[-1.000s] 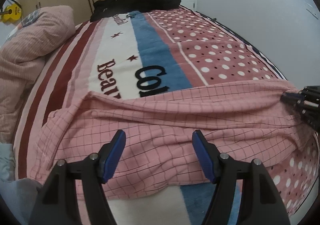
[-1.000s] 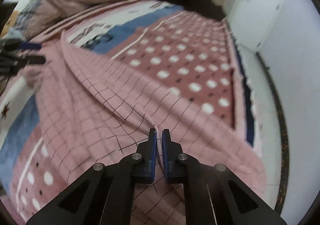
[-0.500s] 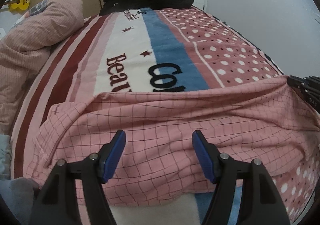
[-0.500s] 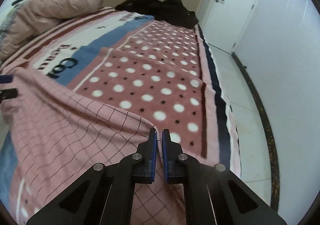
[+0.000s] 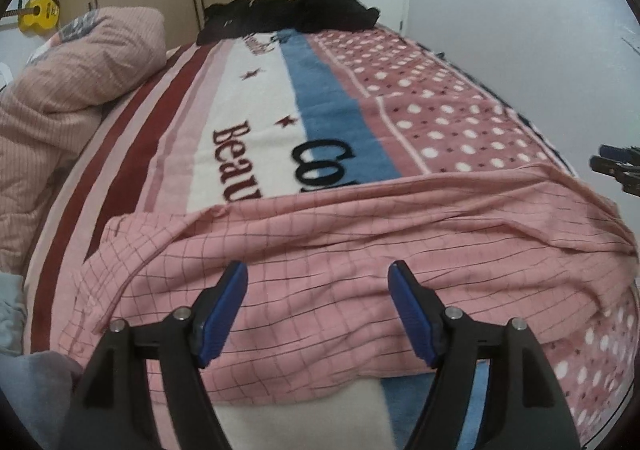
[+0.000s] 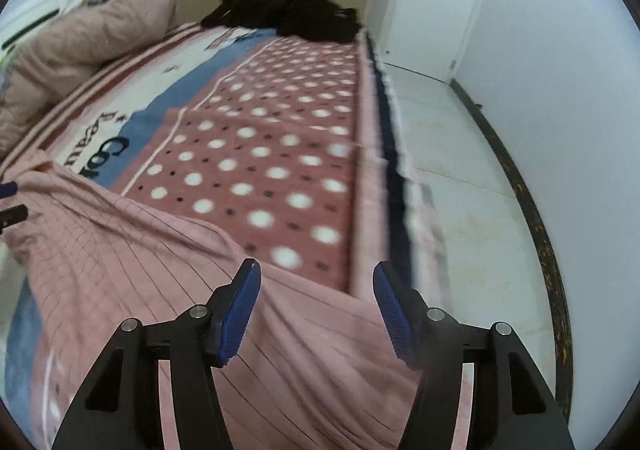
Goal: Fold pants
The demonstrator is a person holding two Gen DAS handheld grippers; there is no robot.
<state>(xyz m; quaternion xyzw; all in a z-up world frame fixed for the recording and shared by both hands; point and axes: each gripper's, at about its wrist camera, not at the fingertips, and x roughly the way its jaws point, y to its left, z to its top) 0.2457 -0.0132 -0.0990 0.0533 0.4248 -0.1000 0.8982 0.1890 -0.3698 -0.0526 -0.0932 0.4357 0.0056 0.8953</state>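
The pink checked pants [image 5: 344,250] lie spread sideways across the near end of the bed, wrinkled; they also show in the right wrist view [image 6: 168,290]. My left gripper [image 5: 318,310] is open and empty, just above the pants' near edge. My right gripper [image 6: 316,310] is open and empty, over the pants' right end near the bed's right edge. The right gripper's tips show at the right edge of the left wrist view [image 5: 616,166]. The left gripper's tips show at the left edge of the right wrist view [image 6: 10,202].
The bed carries a patterned blanket [image 5: 320,106] with stripes, lettering and dots. A pink duvet [image 5: 60,66] is bunched at the left. Dark clothes [image 5: 292,14] lie at the far end. The white floor [image 6: 460,190] runs along the bed's right side. A wardrobe and a door stand behind.
My right gripper has opened and let go of the pants' right end, which now lies on the bed. The left gripper stayed open and has barely moved.
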